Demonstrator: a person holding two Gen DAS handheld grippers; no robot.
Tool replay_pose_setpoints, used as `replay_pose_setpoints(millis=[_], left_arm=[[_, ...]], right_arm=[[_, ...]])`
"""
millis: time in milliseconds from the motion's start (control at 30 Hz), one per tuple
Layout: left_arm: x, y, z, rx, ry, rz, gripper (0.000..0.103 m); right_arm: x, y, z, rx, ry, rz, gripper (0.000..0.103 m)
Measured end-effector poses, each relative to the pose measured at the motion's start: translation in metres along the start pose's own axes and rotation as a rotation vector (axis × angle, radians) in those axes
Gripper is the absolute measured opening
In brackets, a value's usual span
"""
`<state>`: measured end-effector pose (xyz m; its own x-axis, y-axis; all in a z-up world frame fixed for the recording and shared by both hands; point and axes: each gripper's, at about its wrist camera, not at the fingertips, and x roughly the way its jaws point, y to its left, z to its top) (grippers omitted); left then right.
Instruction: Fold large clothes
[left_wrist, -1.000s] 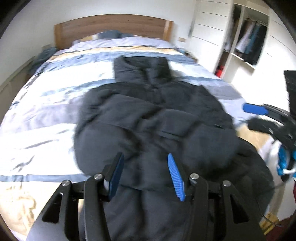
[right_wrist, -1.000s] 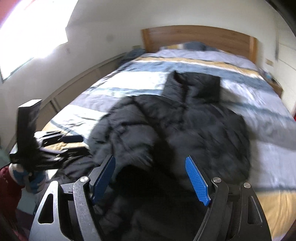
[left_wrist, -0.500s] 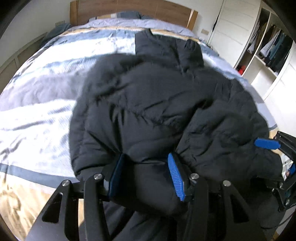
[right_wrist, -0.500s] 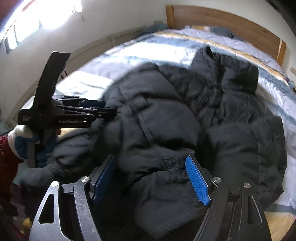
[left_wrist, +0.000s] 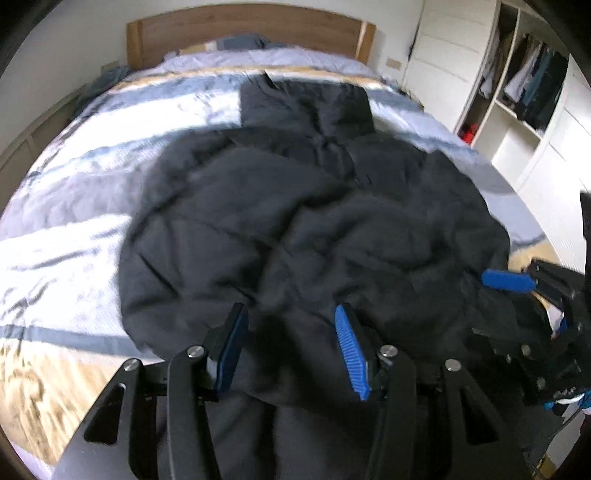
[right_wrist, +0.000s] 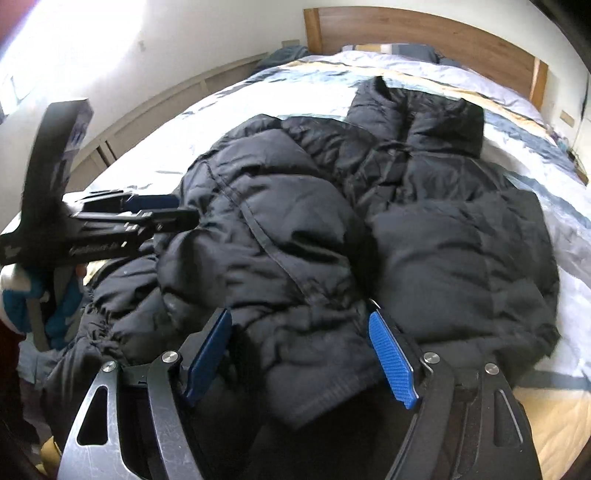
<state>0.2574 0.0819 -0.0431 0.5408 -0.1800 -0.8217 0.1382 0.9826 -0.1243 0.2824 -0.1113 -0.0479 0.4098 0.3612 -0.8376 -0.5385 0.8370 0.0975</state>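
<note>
A large black puffer jacket (left_wrist: 306, 221) lies front up on the bed, collar toward the headboard, its lower part bunched near the foot; it also shows in the right wrist view (right_wrist: 369, 229). My left gripper (left_wrist: 288, 347) is open, its blue pads straddling a fold of the hem without pinching it. My right gripper (right_wrist: 301, 354) is open over the bunched hem and sleeve cuff. Each gripper shows in the other's view, the right (left_wrist: 517, 284) at the jacket's right edge, the left (right_wrist: 122, 221) at its left edge.
The bed (left_wrist: 74, 192) has a striped blue, white and tan cover and a wooden headboard (left_wrist: 243, 33). An open wardrobe (left_wrist: 524, 88) with hanging clothes stands on the right. A low wall ledge (right_wrist: 155, 122) runs along the bed's left side.
Both grippers pushed the jacket's lower part up the bed and bunched it, then drew back a little. The jaws stayed open throughout.
</note>
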Motion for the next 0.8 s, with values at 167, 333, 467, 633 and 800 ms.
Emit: replay_pose_setpoints(millis=[167,333,467,633,800], left_arm=[[0.009,-0.012,-0.016,-0.051,0.026,0.009,0.047],[-0.015,-0.014,-0.025,-0.051,0.013,-0.002,0.047],[-0.036,-0.008,-0.026,-0.056,0.021,-0.019,0.047],[-0.058,0.010,-0.012,-0.078,-0.005,0.018,0.060],[-0.071,0.049,0.014,-0.170,-0.021,0.035,0.064]], right_arm=[[0.009,-0.012,-0.020,0.042,0.058,-0.056,0.076],[-0.018,-0.022,-0.037,0.073,0.022,-0.066,0.076],[-0.047,-0.037,-0.046,0.100,-0.020,-0.082,0.076],[-0.078,-0.062,-0.053,0.131,-0.060,-0.117,0.076],[-0.095,-0.091,-0.043,0.148,-0.091,-0.144,0.077]])
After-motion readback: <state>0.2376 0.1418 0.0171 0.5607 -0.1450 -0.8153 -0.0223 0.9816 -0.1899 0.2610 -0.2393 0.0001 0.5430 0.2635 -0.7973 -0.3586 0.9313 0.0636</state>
